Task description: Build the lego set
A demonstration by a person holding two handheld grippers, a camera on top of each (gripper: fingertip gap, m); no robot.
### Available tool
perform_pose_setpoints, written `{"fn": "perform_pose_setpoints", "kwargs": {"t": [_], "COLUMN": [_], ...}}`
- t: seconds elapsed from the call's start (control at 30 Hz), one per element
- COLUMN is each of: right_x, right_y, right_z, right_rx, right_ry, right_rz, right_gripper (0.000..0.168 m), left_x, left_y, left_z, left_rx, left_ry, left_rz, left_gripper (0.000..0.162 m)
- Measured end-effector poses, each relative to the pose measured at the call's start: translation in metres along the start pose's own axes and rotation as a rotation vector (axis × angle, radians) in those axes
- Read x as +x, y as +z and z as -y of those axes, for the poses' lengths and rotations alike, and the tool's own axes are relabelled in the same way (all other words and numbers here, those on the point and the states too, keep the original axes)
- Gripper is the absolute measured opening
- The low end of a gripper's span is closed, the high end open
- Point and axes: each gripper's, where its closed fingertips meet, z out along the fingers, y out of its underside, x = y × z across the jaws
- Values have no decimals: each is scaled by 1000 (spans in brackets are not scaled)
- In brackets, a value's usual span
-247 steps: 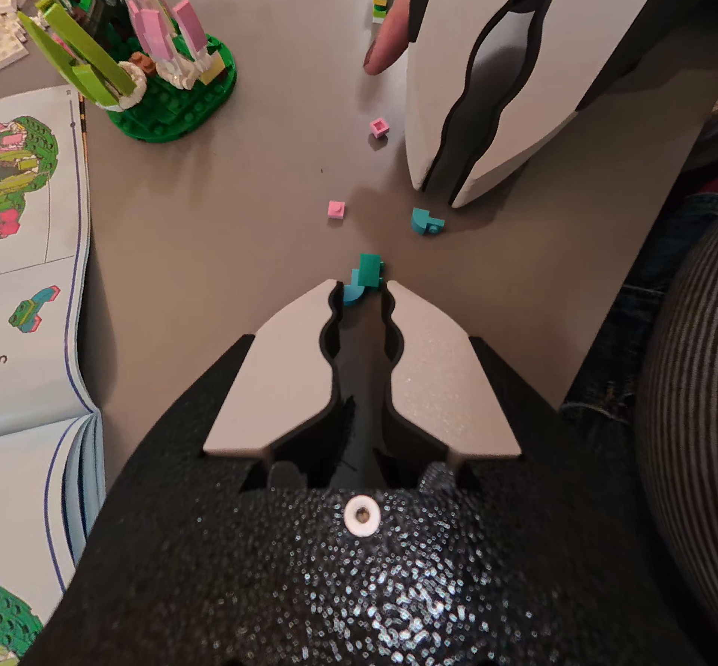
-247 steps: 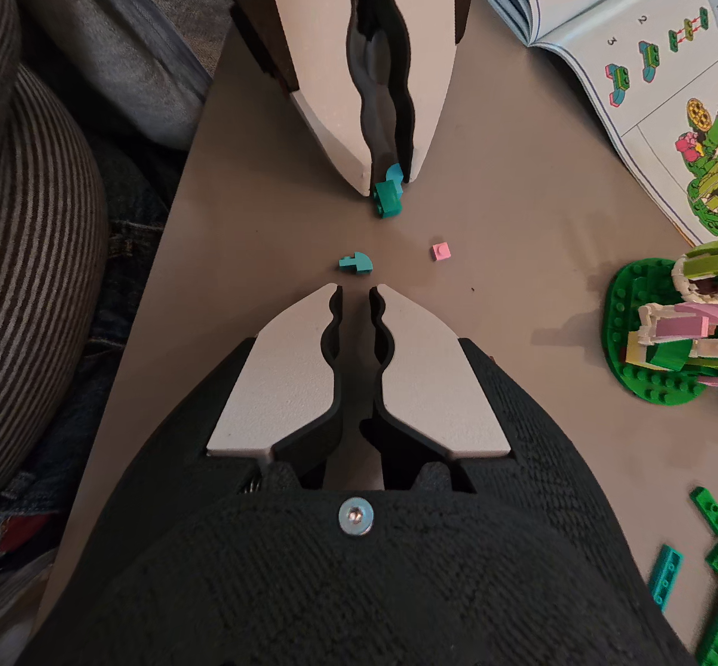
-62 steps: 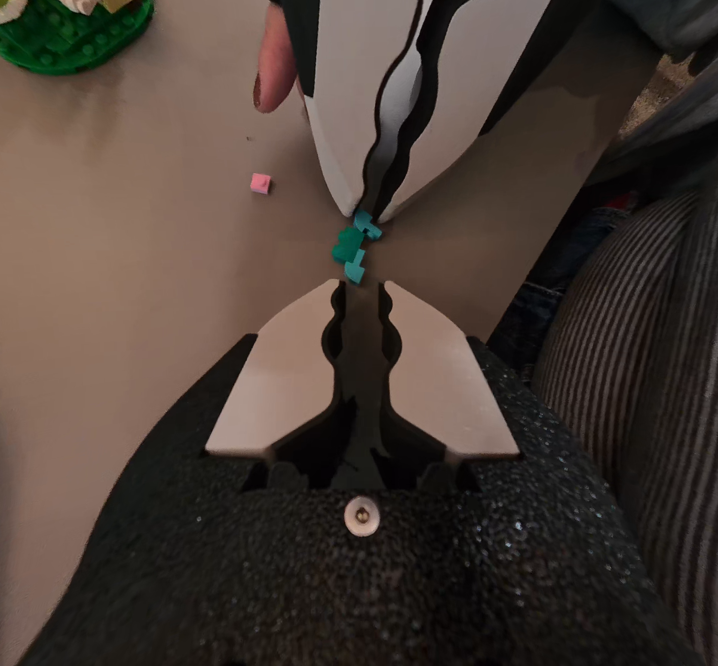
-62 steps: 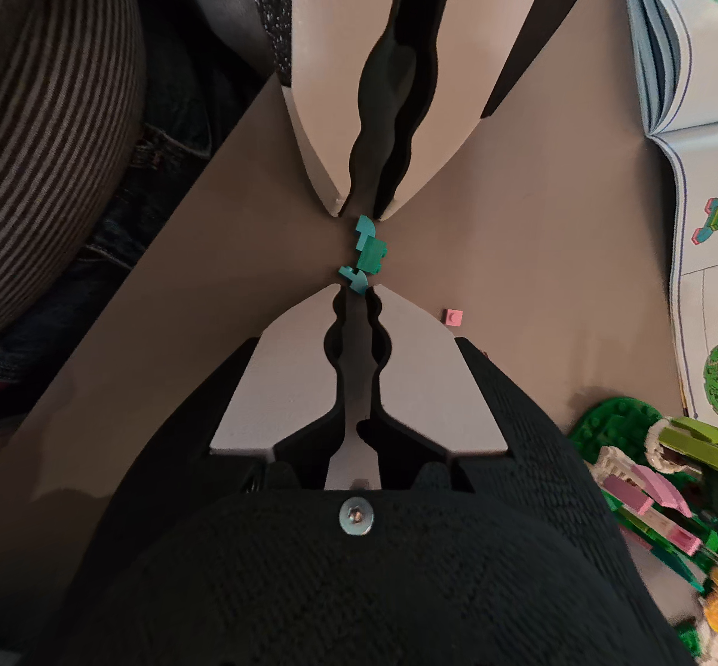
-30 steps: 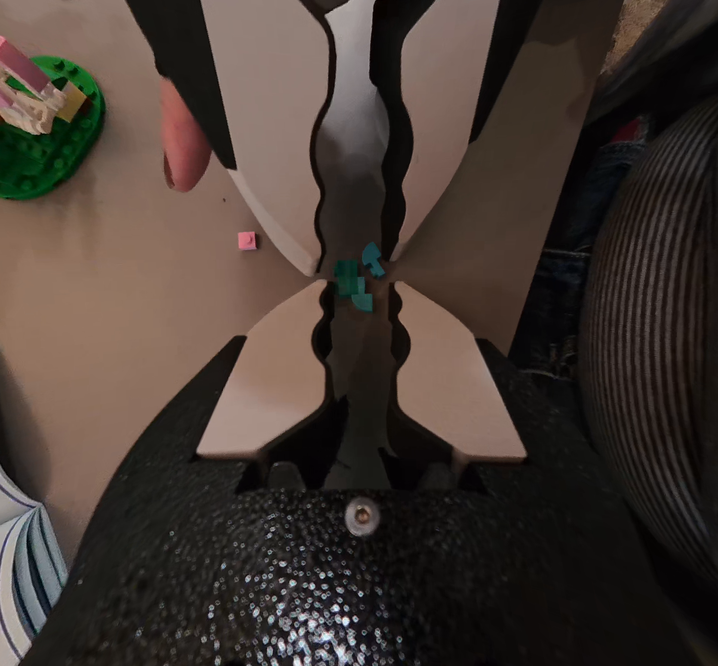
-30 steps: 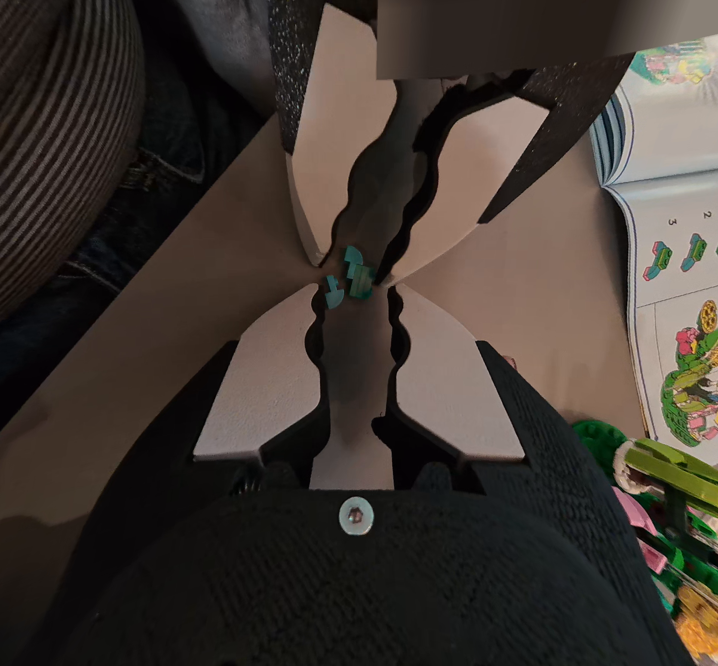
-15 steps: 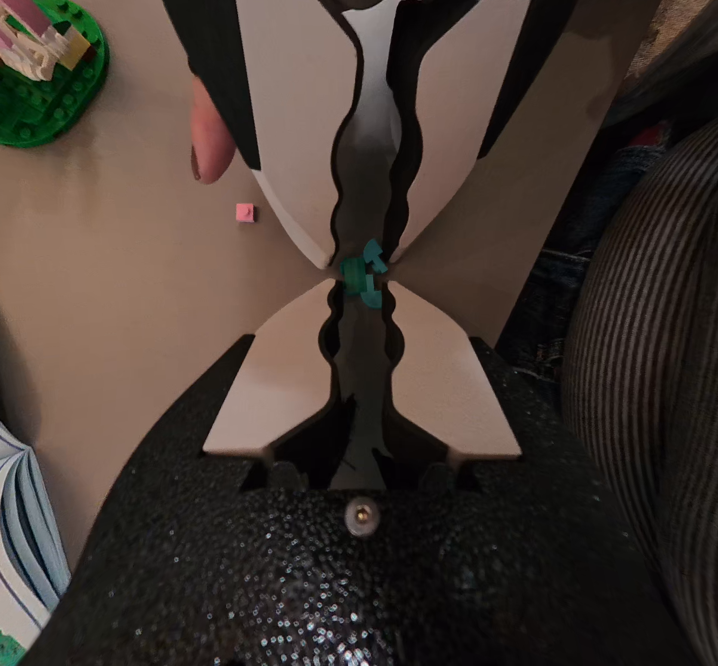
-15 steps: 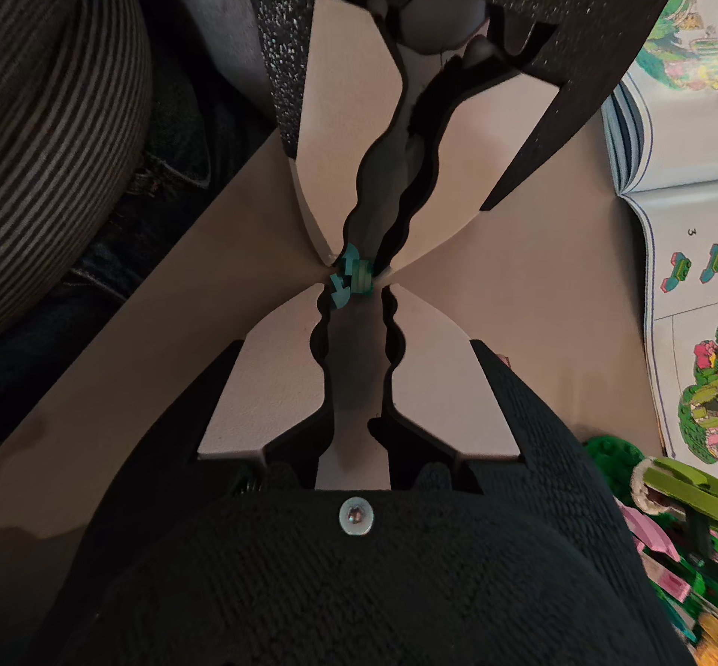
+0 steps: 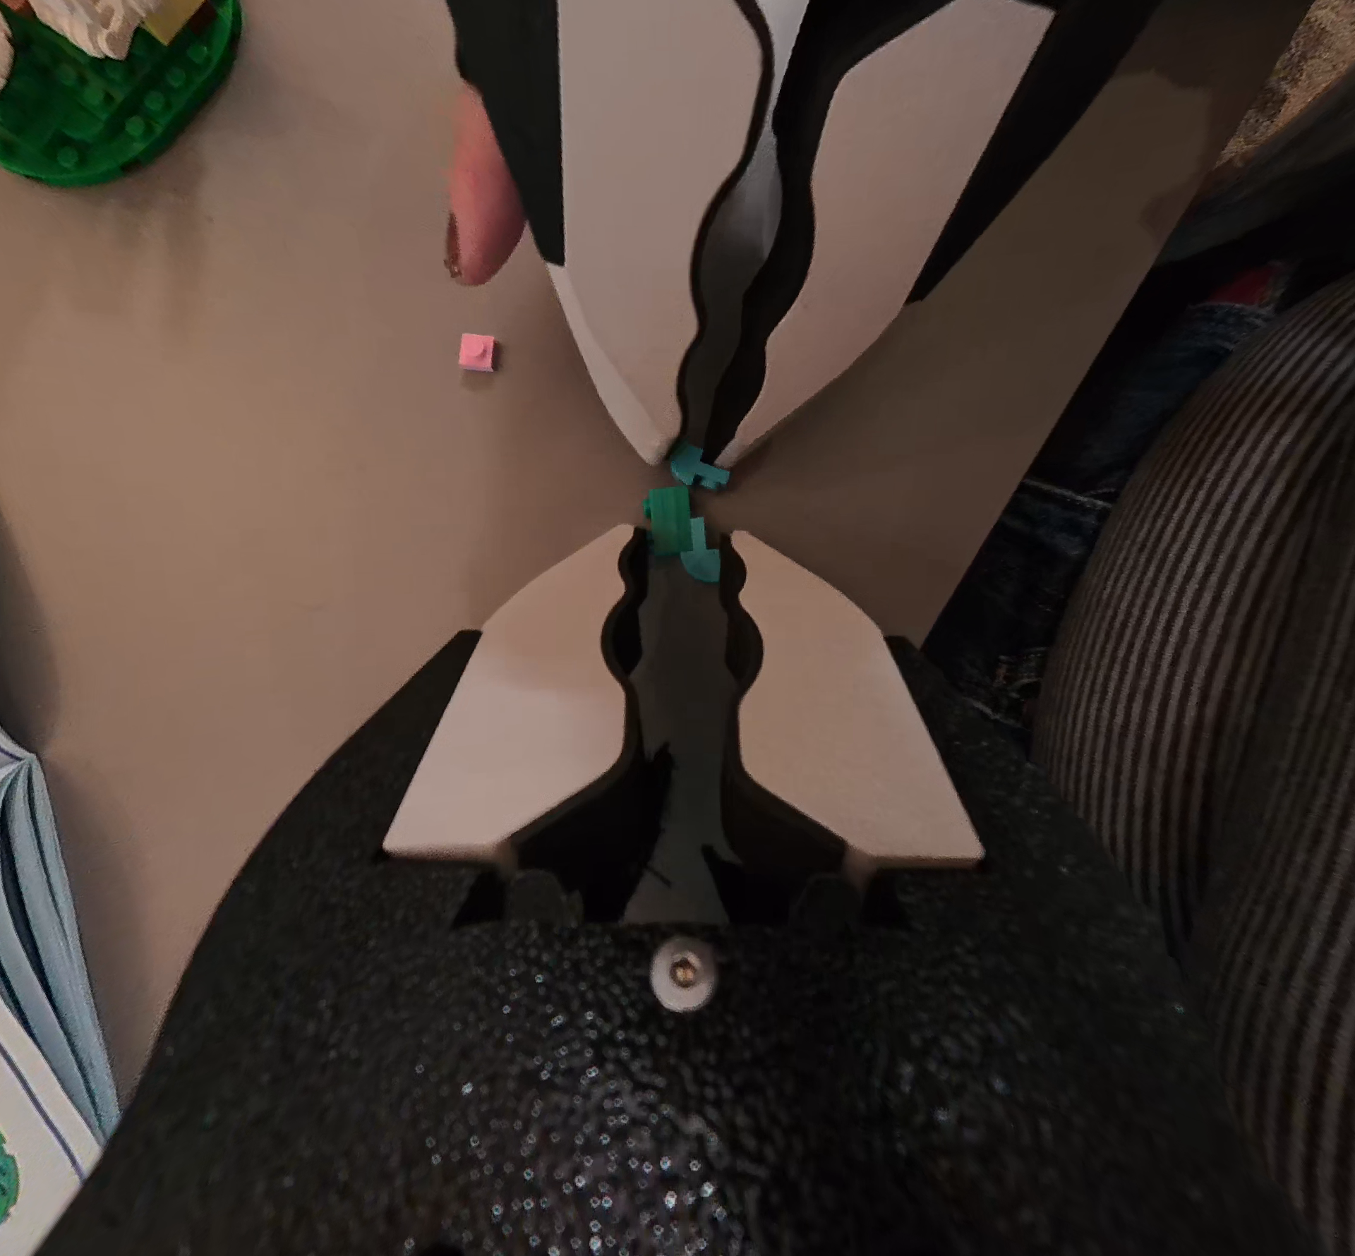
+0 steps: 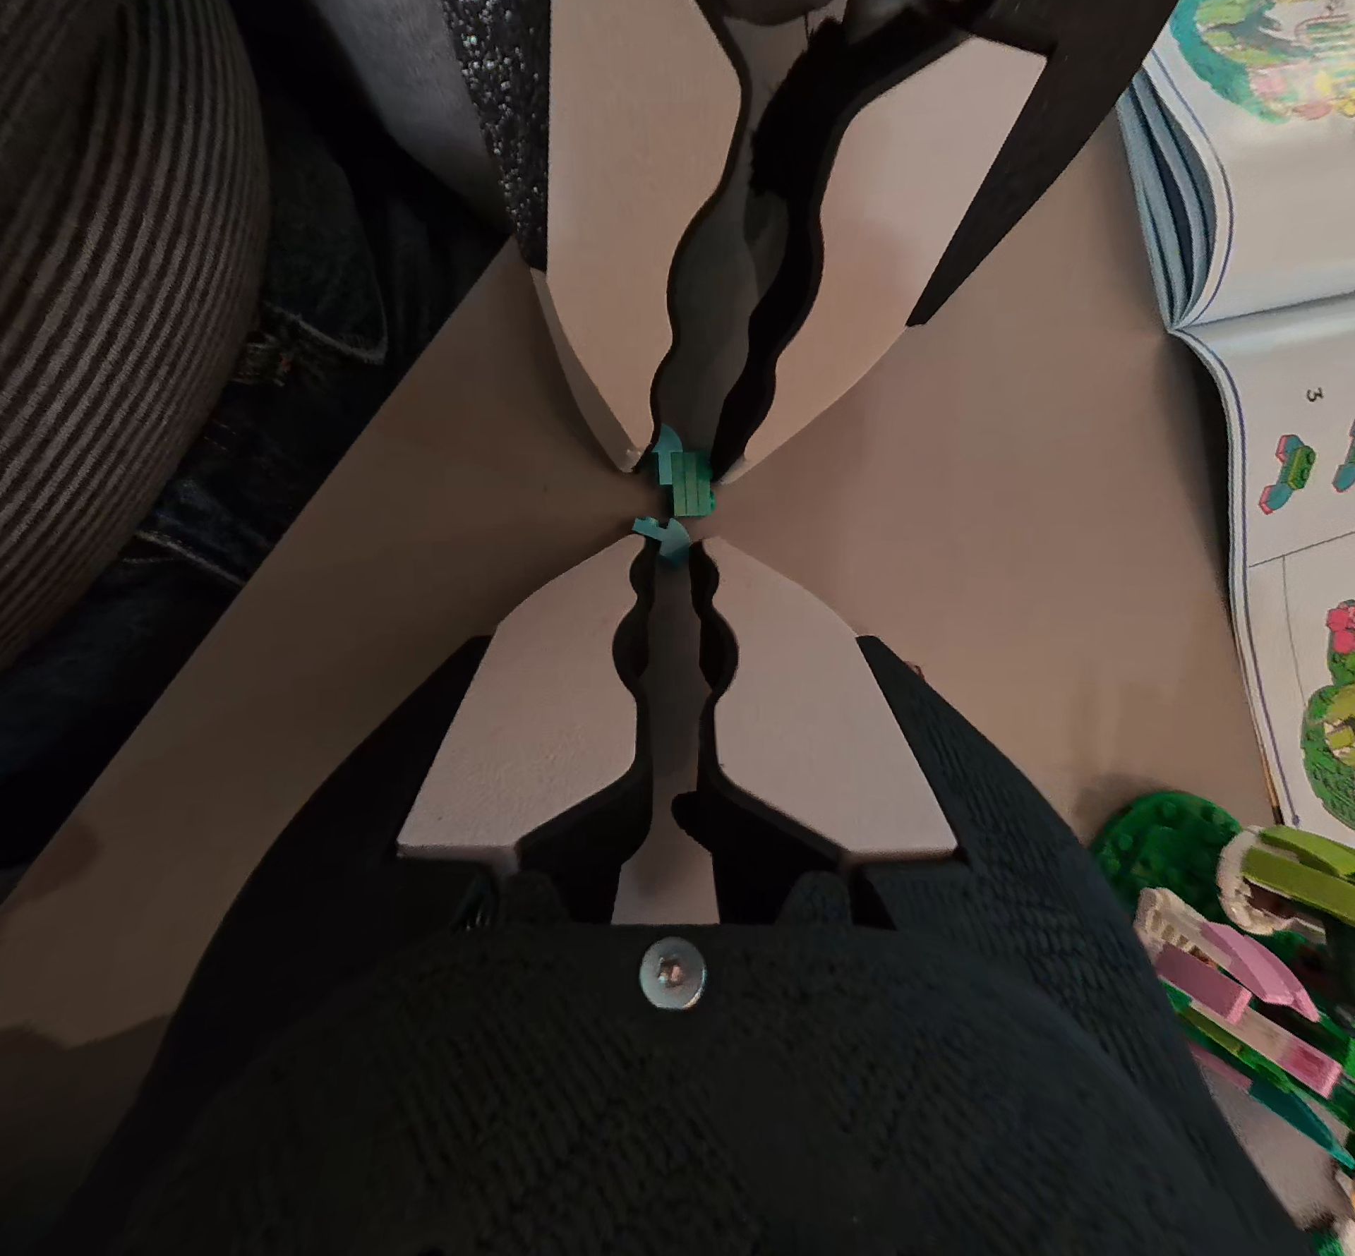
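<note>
Because the tiny teal curved plastic piece and the green-and-teal stacked brick pair look light, stiff and slick, flat sides likely give the surest hold, pinched tip-to-tip by the right gripper and left gripper above the tan table.

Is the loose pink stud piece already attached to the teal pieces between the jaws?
No, in the left wrist view the pink stud piece lies alone on the table, well apart from the teal pieces.

Printed step numeral and pictures on open instruction booklet, right edge; nothing else legible.
</note>
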Motion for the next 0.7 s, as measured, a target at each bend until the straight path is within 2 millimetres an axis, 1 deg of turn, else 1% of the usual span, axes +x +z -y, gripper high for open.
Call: {"fn": "perform_pose_setpoints", "kwargs": {"t": [0.1,0.17,0.27,0.37,0.57,0.7], "right_x": [5,8,8,8,8,10], "right_y": [0,0,0,-1,-1,-3], "right_z": [-1,-3,-4,-4,-5,-4], "right_rx": [-34,-64,-70,-80,-103,-73], "right_ry": [65,160,263,333,412,413], "right_rz": [-48,-91,-140,-182,-215,-202], "right_gripper": [7,7,7,7,7,17], "left_x": [-1,-4,-6,-7,-7,-7], "left_y": [0,0,0,1,2,2], "left_z": [1,1,2,2,3,3], "left_rx": [5,17,37,40,32,23], "left_ry": [-50,-126,-168,-168,-150,-124], "left_rz": [20,39,65,95,113,132], "left_gripper": [18,18,18,18,18,18]}}
